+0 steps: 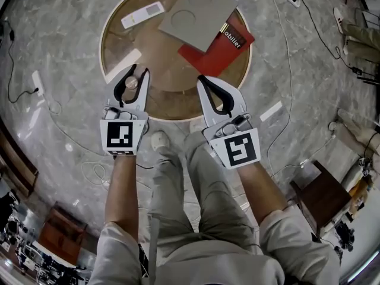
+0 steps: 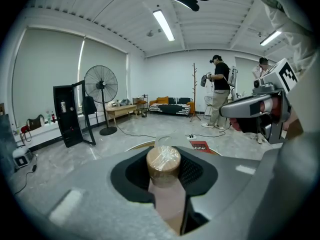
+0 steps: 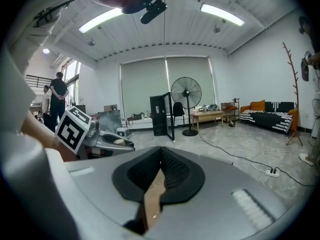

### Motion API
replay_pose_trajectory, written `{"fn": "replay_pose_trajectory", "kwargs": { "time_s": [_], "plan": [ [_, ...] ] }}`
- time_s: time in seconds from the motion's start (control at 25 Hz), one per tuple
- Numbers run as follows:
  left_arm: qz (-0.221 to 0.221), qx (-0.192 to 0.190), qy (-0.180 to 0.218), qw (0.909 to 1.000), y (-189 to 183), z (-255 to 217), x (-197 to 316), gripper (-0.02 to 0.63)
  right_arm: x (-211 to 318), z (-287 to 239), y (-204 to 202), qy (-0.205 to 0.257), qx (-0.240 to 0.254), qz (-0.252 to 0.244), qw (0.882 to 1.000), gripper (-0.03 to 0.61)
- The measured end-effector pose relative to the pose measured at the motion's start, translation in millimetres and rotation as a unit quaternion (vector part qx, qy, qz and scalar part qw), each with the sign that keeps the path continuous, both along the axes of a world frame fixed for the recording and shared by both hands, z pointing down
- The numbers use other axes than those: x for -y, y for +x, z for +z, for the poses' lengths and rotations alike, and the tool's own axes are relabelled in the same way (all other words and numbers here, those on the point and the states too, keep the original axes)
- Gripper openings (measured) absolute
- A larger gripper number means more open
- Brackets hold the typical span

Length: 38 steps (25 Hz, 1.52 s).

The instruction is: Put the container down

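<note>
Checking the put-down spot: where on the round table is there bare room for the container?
Bare wood spans the table's near half, between the white strip at the left rim and the red book. The far half is crowded: remote, grey board. The left gripper holds the container over the near-left part.

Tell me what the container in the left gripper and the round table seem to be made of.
Container: probably clear plastic or glass, see-through at its far end; its tan, glossy cap looks like cork or wood. Round table: brown wood-look top, polished, judging by pale reflections; light rim.
</note>
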<state>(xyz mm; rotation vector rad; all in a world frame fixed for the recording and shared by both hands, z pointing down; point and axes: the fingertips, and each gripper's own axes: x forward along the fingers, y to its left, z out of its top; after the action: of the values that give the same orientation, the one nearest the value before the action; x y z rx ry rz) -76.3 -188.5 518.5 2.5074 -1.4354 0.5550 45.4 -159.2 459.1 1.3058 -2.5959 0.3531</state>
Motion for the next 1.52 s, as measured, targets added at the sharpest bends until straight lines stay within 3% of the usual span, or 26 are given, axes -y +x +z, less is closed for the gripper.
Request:
{"fn": "replay_pose_trajectory", "kwargs": {
  "time_s": [0.68,1.52],
  "plan": [
    [-0.002,0.008,-0.010,0.9999,2.9,92.3,-3.3,0.110,-7.5,86.2,16.2,-0.018,-0.011,0.000,1.000,0.003],
    [0.000,0.009,-0.013,0.9999,7.0,148.6,-9.0,0.112,-11.0,136.6,14.2,-0.032,-0.015,-0.012,0.999,0.003]
  ]
}}
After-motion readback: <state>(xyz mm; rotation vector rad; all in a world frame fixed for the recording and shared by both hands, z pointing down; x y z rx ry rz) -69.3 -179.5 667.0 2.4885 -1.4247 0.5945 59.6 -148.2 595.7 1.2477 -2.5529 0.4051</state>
